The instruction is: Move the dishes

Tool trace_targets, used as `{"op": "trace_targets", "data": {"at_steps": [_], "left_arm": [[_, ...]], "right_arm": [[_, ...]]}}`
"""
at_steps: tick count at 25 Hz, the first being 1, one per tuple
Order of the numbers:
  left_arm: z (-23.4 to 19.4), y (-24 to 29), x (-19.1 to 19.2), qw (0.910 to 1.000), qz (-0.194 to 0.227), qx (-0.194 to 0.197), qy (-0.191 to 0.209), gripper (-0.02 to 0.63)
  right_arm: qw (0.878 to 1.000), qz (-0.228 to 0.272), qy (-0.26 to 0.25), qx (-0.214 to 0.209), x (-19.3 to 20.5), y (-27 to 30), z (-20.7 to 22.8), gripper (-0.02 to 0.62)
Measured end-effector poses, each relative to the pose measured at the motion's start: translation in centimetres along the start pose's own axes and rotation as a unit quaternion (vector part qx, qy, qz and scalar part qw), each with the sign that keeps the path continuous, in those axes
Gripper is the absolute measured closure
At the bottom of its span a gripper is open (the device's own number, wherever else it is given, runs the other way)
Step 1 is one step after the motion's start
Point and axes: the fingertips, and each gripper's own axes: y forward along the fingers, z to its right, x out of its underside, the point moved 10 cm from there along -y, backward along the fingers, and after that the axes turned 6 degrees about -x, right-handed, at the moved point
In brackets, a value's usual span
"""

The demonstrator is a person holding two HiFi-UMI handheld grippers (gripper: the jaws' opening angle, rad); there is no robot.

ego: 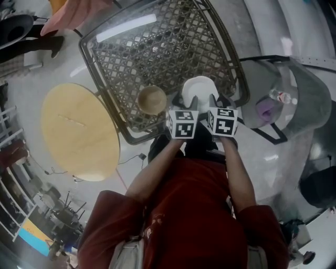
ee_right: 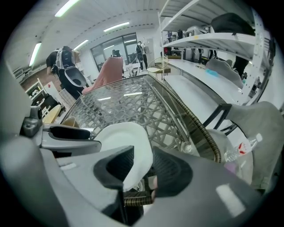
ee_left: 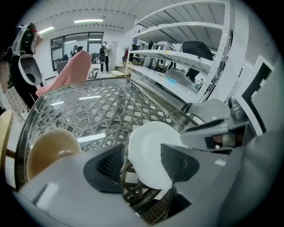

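Note:
A white dish (ego: 200, 89) rests on the glass top of a wicker table (ego: 131, 137), near its front edge. My left gripper (ego: 190, 105) straddles the dish's left rim. In the left gripper view the dish (ee_left: 148, 146) stands between wide jaws, with a gap to the left pad (ee_left: 106, 165); this left gripper (ee_left: 142, 160) is open. My right gripper (ego: 214, 102) takes the right rim. In the right gripper view the dish's edge (ee_right: 122, 137) is pinched between the narrow jaws of that gripper (ee_right: 144, 167). A tan bowl (ego: 151, 99) sits just left of the dish.
A round wooden table (ego: 79, 131) stands to the left, below the wicker table. A grey chair (ego: 310, 100) with a plastic bottle (ego: 278, 96) is at the right. A person's pink sleeve (ego: 79, 13) reaches over the far corner. Metal shelves (ee_left: 177, 31) line the right side.

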Motion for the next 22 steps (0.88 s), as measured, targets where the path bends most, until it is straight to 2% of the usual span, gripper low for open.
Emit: {"op": "trace_targets", "data": {"at_steps": [8,22], "left_arm": [[-0.4,-1.9,-1.0,0.9998,0.022,0.003,0.000,0.334],[-3.5,-7.6,-2.7,0.9958,0.087,-0.024,-0.016,0.339]], "right_arm": [[1.000,0.022,0.005,-0.006,-1.0,-1.5,-0.8,0.476],[0.993,0.113,-0.026,-0.032,-5.1,-7.0,-5.5,0.476]]}}
